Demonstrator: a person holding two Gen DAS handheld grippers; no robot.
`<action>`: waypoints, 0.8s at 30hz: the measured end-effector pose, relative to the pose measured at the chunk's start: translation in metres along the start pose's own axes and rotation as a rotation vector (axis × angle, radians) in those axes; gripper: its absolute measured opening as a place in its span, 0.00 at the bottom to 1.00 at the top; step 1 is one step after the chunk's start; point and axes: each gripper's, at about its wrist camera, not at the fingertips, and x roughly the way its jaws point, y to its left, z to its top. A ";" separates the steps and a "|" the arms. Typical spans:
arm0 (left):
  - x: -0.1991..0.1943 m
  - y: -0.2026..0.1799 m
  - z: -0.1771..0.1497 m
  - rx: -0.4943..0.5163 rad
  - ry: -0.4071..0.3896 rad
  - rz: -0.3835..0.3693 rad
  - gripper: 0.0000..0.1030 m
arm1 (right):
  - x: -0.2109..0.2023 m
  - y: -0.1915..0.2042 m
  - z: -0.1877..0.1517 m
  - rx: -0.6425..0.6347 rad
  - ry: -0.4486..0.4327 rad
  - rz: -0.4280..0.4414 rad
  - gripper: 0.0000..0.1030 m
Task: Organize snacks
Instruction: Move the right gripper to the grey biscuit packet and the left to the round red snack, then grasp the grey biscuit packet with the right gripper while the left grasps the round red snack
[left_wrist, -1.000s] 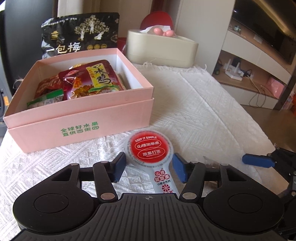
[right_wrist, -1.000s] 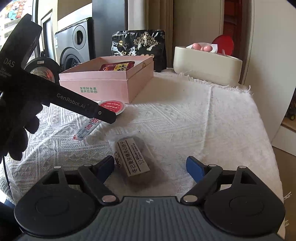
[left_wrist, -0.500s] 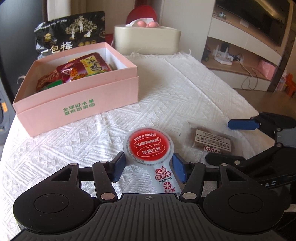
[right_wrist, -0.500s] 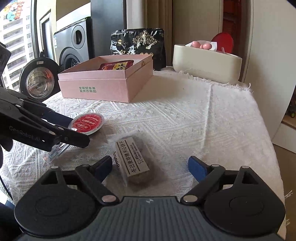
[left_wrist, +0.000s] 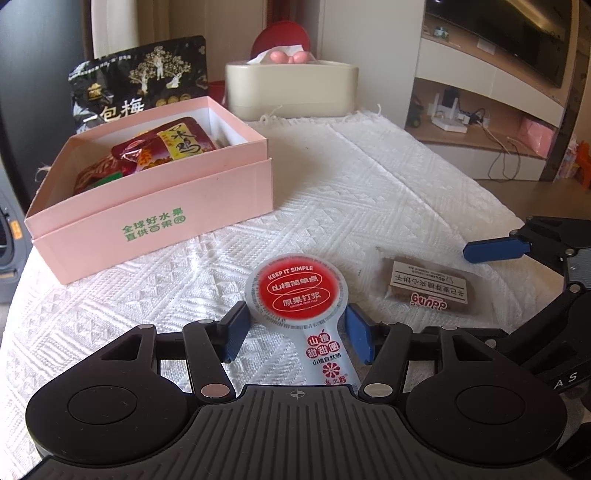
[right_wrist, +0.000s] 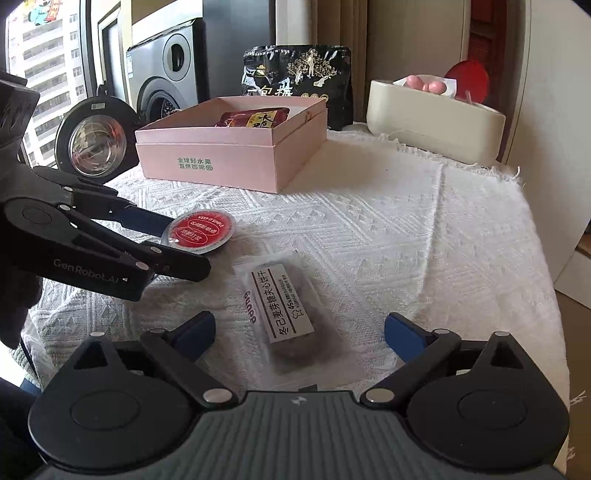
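Two claws, two snacks: each claw is facing its own target head-on.

We are keeping the left claw (left_wrist: 293, 334) partly open, its pads flanking the round red-lidded jelly snack (left_wrist: 297, 291) without visibly pressing it; the snack's long tab is running straight back toward the claw body, so the disc lies just ahead, between the pads. We are holding the right claw (right_wrist: 300, 332) wide open and empty, with the wrapped biscuit bar (right_wrist: 282, 301) lying flat on the desk (right_wrist: 424, 240) between its fingers, long axis roughly along the approach line. We are judging each claw nearer its own item; the pink box (left_wrist: 155, 206) lies beyond, nearer the left claw.
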 end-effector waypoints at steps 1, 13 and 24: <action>0.000 -0.001 0.000 0.002 -0.001 0.004 0.60 | -0.001 0.001 0.000 0.006 -0.002 -0.004 0.90; -0.002 0.001 -0.003 -0.012 -0.019 -0.003 0.60 | -0.001 0.006 0.007 0.027 0.001 0.033 0.72; -0.003 0.002 -0.003 -0.016 -0.019 -0.003 0.61 | 0.005 0.011 0.008 -0.006 -0.018 0.011 0.49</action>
